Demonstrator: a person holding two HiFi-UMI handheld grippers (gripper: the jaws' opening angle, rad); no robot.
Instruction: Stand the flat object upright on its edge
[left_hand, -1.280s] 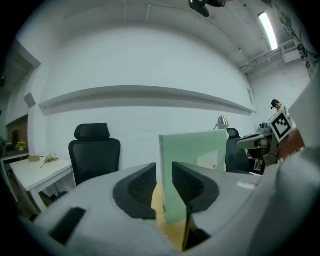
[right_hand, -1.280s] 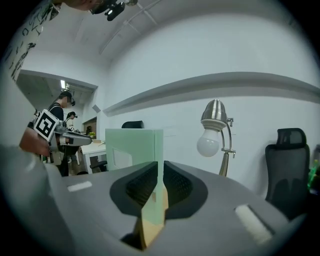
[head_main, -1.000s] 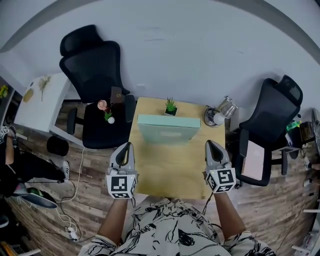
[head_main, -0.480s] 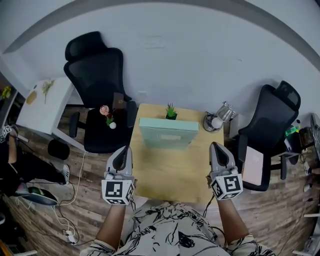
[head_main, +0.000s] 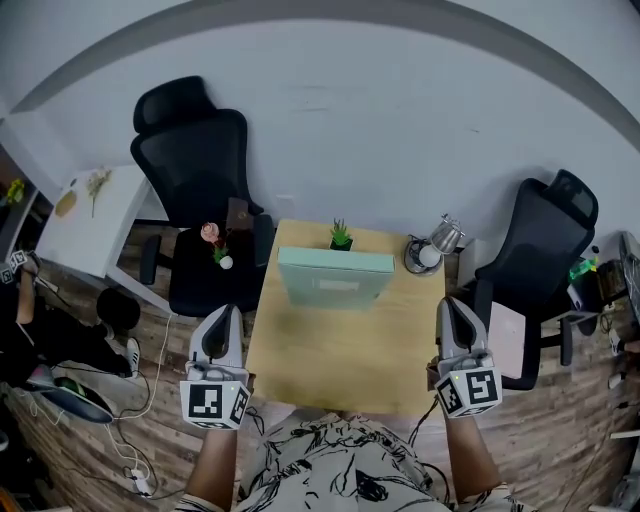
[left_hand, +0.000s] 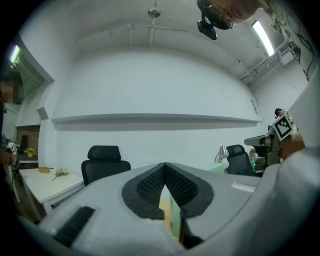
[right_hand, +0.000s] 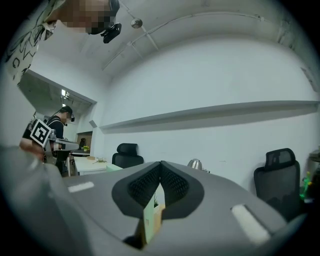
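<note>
- On the wooden table (head_main: 340, 350), toward its far edge, a flat mint-green board (head_main: 335, 280) is standing upright on its long edge.
- Its long axis is running left to right across the table, and its broad face is facing the person.
- Just behind it on the table a small potted plant (head_main: 341, 236) is sitting, and a desk lamp (head_main: 432, 247) is standing at the table's far right corner.
- The left gripper (head_main: 222, 318) is hovering off the table's near left corner, the right gripper (head_main: 450, 305) off its near right side; both are well apart from the board.
- Each gripper's jaws are pressing together, gripping nothing.
- Black office chairs are flanking the table, one (head_main: 195, 170) left, one (head_main: 545, 240) right.
- A white desk (head_main: 85, 215) is standing farther left of the table, on a wood-plank floor (head_main: 150, 400) before a pale wall (head_main: 400, 120).
</note>
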